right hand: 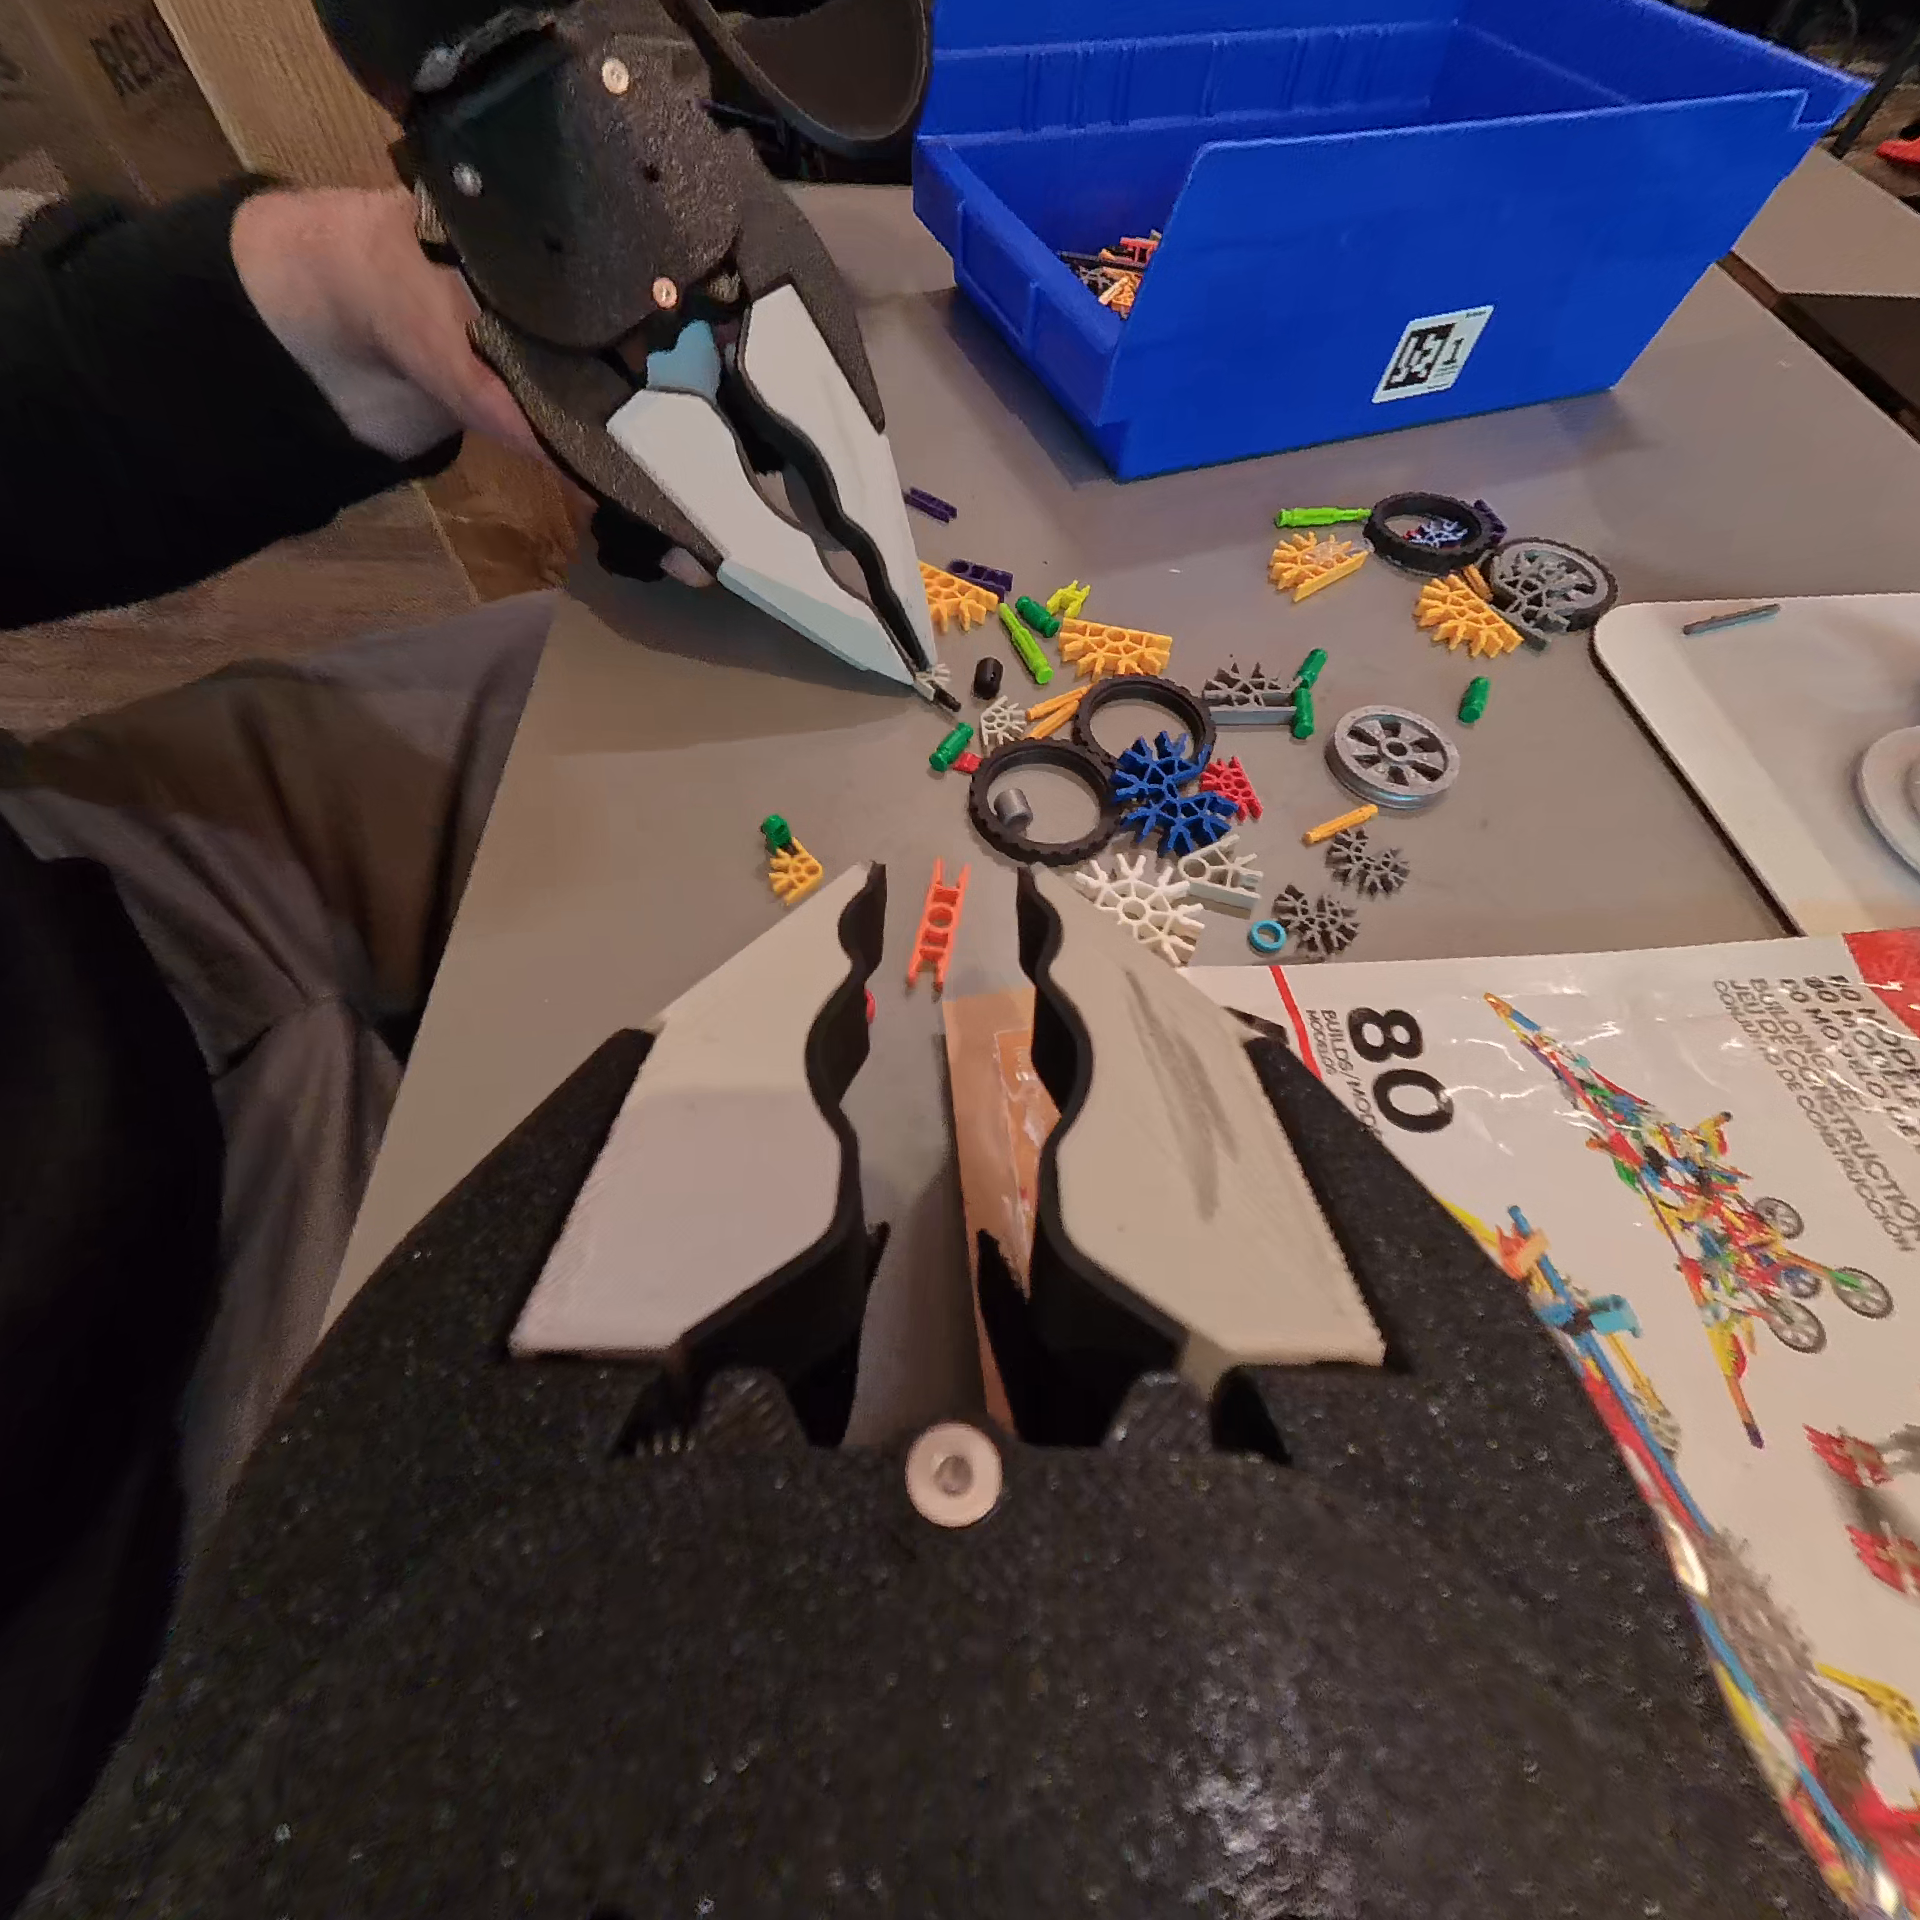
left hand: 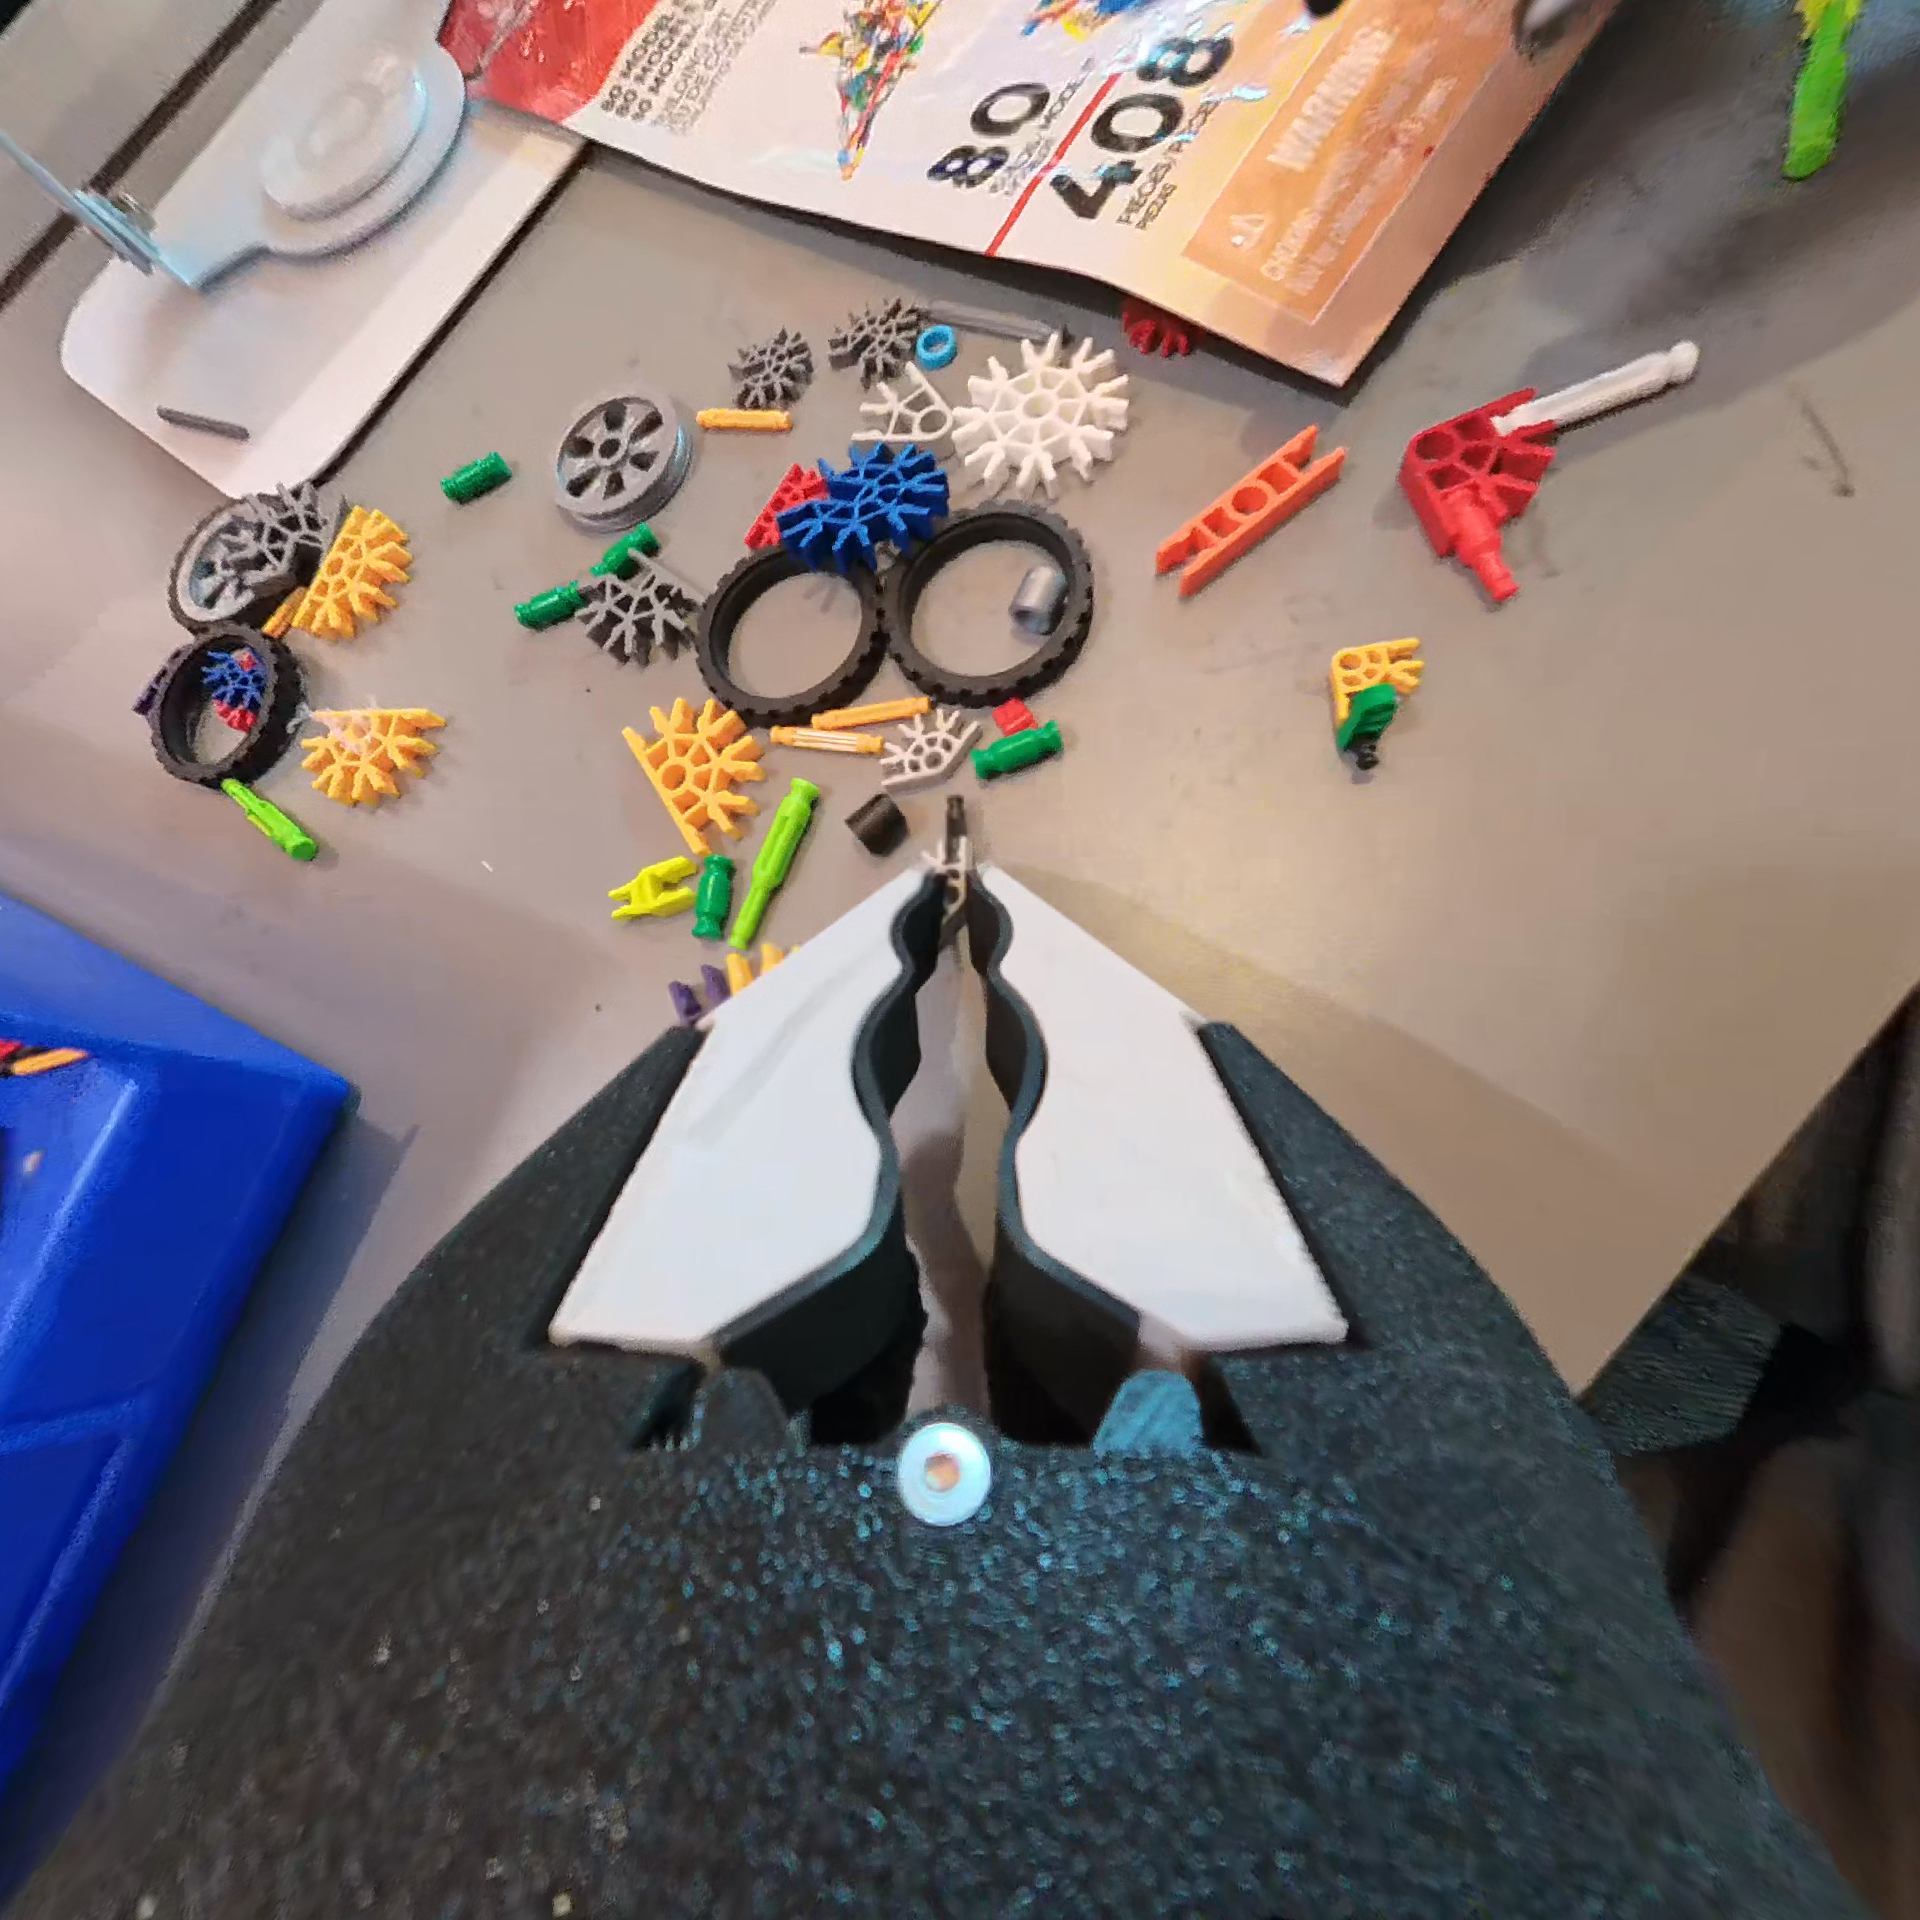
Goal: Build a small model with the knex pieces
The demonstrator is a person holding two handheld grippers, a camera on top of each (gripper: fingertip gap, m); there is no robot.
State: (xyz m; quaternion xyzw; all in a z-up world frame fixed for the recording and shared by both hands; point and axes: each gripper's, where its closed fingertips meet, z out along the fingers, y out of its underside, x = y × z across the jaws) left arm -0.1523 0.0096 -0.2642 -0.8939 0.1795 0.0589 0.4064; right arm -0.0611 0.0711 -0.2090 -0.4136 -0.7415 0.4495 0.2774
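Note:
My left gripper (left hand: 951, 878) is shut on a small grey-white connector with a short black rod (left hand: 954, 831), held just above the grey table (left hand: 1455, 883). It also shows in the right wrist view (right hand: 928, 675), held in a person's hand, with its tips beside a black spacer (right hand: 987, 677). My right gripper (right hand: 951, 883) is open and empty, low over the table. An orange connector (right hand: 940, 920) lies flat between its fingertips; it also shows in the left wrist view (left hand: 1247, 509). Many loose building-toy parts lie scattered between the two grippers.
Two black tyres (left hand: 790, 644), blue (left hand: 868, 504), white (left hand: 1039, 416) and yellow (left hand: 691, 769) snowflake connectors and green rods lie mid-table. A blue bin (right hand: 1351, 343) holds more parts. A printed plastic bag (right hand: 1558, 1143) lies under my right gripper's right side. A white board (right hand: 1714, 707) sits beside the pile. The left gripper's tips are roughly 12 cm from the right gripper's.

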